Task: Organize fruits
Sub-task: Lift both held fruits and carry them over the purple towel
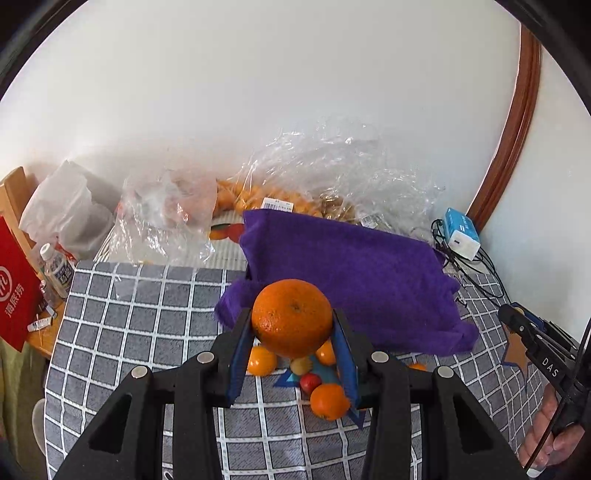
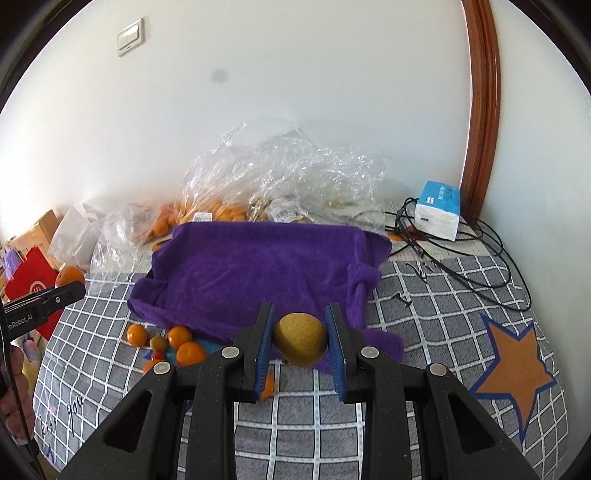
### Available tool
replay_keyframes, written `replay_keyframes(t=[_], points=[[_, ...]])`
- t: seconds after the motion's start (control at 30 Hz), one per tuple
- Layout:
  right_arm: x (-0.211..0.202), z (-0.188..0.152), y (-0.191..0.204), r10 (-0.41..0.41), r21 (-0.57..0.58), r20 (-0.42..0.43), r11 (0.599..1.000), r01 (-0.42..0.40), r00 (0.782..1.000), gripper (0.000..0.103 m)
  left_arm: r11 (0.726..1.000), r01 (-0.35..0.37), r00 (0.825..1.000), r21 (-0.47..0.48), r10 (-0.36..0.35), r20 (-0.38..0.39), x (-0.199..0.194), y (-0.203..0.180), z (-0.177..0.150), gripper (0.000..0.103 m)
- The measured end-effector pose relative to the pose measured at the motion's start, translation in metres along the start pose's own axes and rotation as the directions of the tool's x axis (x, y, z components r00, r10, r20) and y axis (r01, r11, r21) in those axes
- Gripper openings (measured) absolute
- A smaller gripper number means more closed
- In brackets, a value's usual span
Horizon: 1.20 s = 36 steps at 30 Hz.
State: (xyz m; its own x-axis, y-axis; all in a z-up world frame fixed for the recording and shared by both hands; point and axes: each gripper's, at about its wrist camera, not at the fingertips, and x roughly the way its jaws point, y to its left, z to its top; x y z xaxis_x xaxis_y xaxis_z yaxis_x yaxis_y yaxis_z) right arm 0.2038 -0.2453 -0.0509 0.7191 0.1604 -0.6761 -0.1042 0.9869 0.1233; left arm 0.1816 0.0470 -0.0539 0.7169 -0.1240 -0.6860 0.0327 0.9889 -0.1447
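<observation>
Only the left wrist view shows the small water bottle (image 1: pixel 57 268) at 9 o'clock and the red box (image 1: pixel 16 291) beside it at the tabletop's edge; the right gripper (image 1: pixel 517 321) shows there only as a dark tip at 3 o'clock, too little to tell how it is set. Only the right wrist view shows the wall switch (image 2: pixel 130 36) at 11 o'clock and the orange star (image 2: pixel 515 365) printed on the checked cloth (image 2: pixel 424 314) at 4 o'clock. Both views take in the purple towel (image 1: pixel 351 273) spread over the middle of the tabletop, the clear plastic bags (image 2: pixel 280 177) of fruit behind it at 12 o'clock, and the blue-and-white tissue pack (image 2: pixel 437 210) among black cables (image 2: pixel 461 258) at 2 o'clock.

The left gripper (image 1: pixel 291 325) is clenched on a large orange (image 1: pixel 291 317), which sits between the blue pads near the tips of the fingers (image 1: pixel 240 339) and is held above the cloth. Below it at 6 o'clock, a cluster of small oranges (image 1: pixel 328 400) lies on the cloth at the towel's near edge, with a small red fruit (image 1: pixel 309 382) touching them.

The right gripper (image 2: pixel 300 343) grasps a yellow-brown pear (image 2: pixel 300 343) between the ends of its fingers (image 2: pixel 338 339), over the towel's near hem. The small oranges lie at 8 o'clock from it.
</observation>
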Motion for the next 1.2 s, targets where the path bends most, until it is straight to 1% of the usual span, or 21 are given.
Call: replay_keyframes(t=[0.3, 0.6, 0.9, 1.0, 1.2], points=[[0.02, 0.03, -0.005, -0.009, 0.009, 0.019, 1.0, 0.009, 1.0, 0.028, 1.0, -0.005, 1.0, 0.006, 0.005, -0.002, 0.025, 0.0, 0.027, 0.039], [0.054, 0.051, -0.011, -0.013, 0.014, 0.01, 1.0, 0.013, 1.0, 0.028, 1.0, 0.004, 1.0, 0.019, -0.004, -0.01, 0.055, -0.004, 0.052, 0.039], [0.095, 0.054, -0.014, -0.026, 0.007, -0.032, 1.0, 0.026, 0.999, 0.028, 0.999, 0.014, 0.999, 0.043, -0.012, -0.053, 0.101, -0.017, 0.064, 0.039], [0.114, 0.053, -0.018, -0.031, 0.014, -0.059, 0.999, 0.032, 0.998, 0.028, 0.999, 0.025, 0.997, 0.035, -0.022, -0.073, 0.117, -0.019, 0.065, 0.039], [0.148, 0.05, -0.023, -0.041, 0.016, -0.107, 0.999, 0.043, 0.993, 0.028, 0.999, 0.018, 0.994, 0.033, -0.015, -0.11, 0.151, -0.022, 0.062, 0.039]])
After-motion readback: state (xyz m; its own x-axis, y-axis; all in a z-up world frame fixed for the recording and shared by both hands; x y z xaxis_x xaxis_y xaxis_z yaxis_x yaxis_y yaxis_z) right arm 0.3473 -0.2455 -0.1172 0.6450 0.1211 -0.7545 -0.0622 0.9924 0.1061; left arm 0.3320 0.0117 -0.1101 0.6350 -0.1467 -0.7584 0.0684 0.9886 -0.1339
